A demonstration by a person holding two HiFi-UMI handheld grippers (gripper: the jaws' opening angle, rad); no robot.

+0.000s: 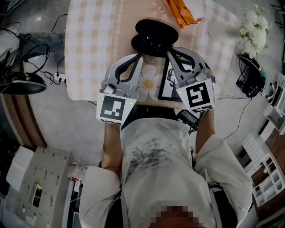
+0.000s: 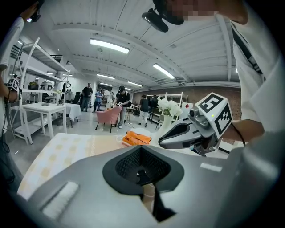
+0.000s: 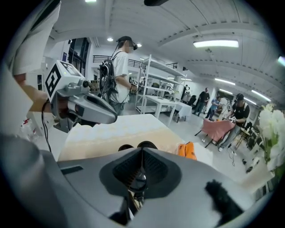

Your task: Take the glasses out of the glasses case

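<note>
The black glasses case (image 1: pixel 154 35) lies open on the checked tablecloth, its two halves dark; I cannot make out glasses inside it. My left gripper (image 1: pixel 139 59) sits just in front of the case's left side, jaws together with nothing between them. My right gripper (image 1: pixel 171 54) sits just in front of its right side, also shut and empty. In the right gripper view the case (image 3: pixel 138 145) peeks over the closed jaw tips (image 3: pixel 142 150). The left gripper view shows closed tips (image 2: pixel 141 148) and the right gripper (image 2: pixel 191 129) beside them.
An orange packet (image 1: pixel 180 11) lies at the table's far edge beyond the case. A black-framed white card (image 1: pixel 171 84) rests under the right gripper. White flowers (image 1: pixel 254 26) stand off the right corner. Cables and shelving surround the table; people stand in the room behind.
</note>
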